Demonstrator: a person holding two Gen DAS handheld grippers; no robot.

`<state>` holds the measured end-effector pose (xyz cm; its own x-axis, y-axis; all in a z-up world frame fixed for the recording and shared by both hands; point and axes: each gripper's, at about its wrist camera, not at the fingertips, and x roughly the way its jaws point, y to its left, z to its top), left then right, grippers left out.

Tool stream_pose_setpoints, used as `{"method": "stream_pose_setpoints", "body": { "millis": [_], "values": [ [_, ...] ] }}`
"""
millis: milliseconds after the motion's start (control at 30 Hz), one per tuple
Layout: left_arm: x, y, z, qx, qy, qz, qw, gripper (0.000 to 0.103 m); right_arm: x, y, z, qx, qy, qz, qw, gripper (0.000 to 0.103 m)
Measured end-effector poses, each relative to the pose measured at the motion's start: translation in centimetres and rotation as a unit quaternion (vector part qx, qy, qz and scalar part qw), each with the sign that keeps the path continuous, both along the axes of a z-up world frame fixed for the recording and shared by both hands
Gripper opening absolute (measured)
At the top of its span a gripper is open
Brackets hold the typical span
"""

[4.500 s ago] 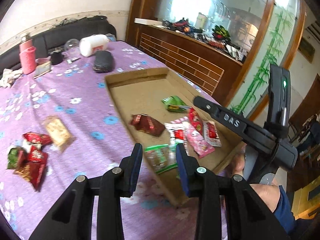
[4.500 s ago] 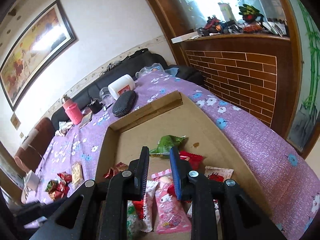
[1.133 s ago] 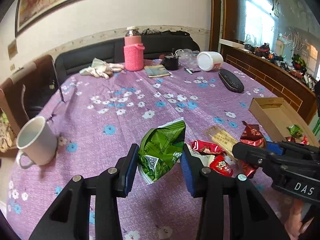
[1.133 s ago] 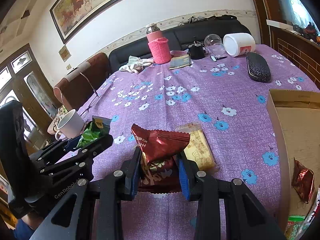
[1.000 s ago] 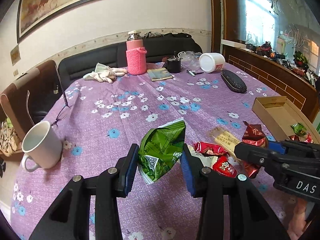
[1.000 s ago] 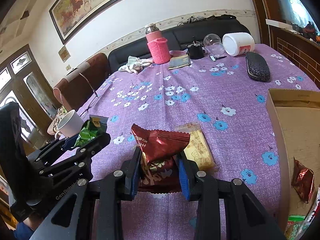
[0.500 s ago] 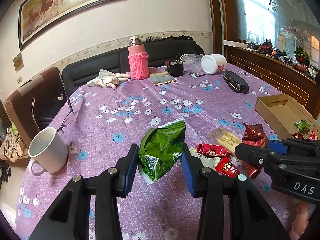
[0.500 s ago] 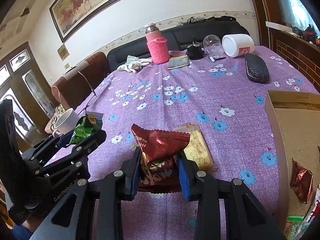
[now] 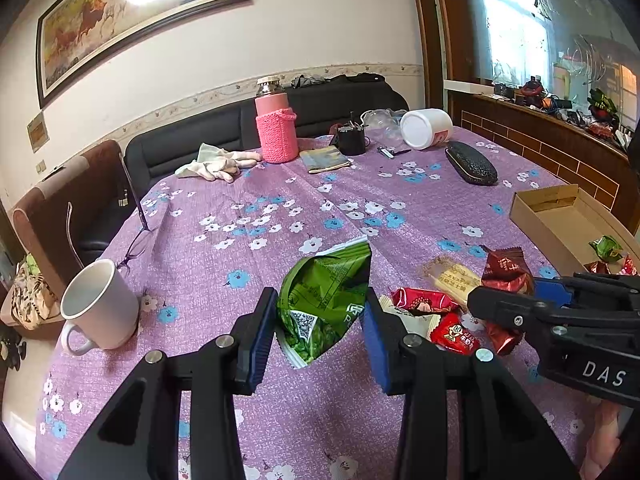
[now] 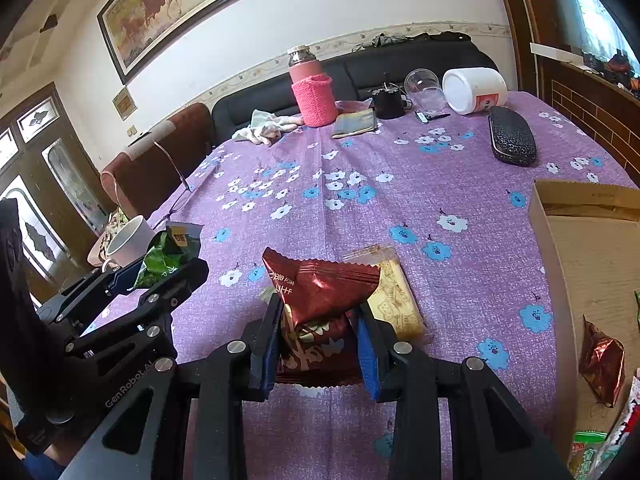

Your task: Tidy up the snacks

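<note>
The left tongs (image 9: pixel 318 334) grasp a green snack packet (image 9: pixel 325 296), held clear above the purple flowered tabletop (image 9: pixel 304 216). The right tongs (image 10: pixel 316 338) grasp a dark red snack packet (image 10: pixel 320 292), likewise lifted off the cloth. Against the frames of a second ago, both grips are unchanged; the view has drawn slightly back and up, so more of the wall painting (image 9: pixel 132 12) shows. Four and a half seconds ago both tongs stood empty over the box; each now carries a packet on the open side of the tabletop.

Loose on the cloth under the right tongs lie a pale biscuit packet (image 10: pixel 394 292) and, in the left view, two small red packets (image 9: pixel 424 300).

Containers: the cardboard box (image 10: pixel 548 248) sits at the right edge of the tabletop; in it are a copper-red wrapped snack (image 10: pixel 602 364), a green packet (image 9: pixel 606 248) and further packets at the near end, partly cut off. A white mug (image 9: pixel 100 306) stands at the left edge, its inside looking bare. At the far end stand a pink flask in a knitted sleeve (image 9: pixel 276 128), a white jar lying on its side (image 9: pixel 426 128) and a black spectacle case (image 9: pixel 472 164).
</note>
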<state>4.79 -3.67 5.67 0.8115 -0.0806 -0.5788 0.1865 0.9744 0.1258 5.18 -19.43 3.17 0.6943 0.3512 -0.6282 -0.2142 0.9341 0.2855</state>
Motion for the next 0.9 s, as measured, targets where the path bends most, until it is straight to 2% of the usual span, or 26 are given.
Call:
{"method": "stream_pose_setpoints", "body": {
  "millis": [633,900],
  "values": [
    [0.1,0.3,0.4,-0.015,-0.001,-0.007,0.9999,0.040,0.4,-1.4,-0.2,0.016,0.009,-0.028,0.999,0.036],
    [-0.1,-0.5,0.2,-0.027,0.007,-0.031,0.9991,0.040,-0.2,-3.2,1.2,0.046,-0.012,-0.047,0.998,0.036]
  ]
}}
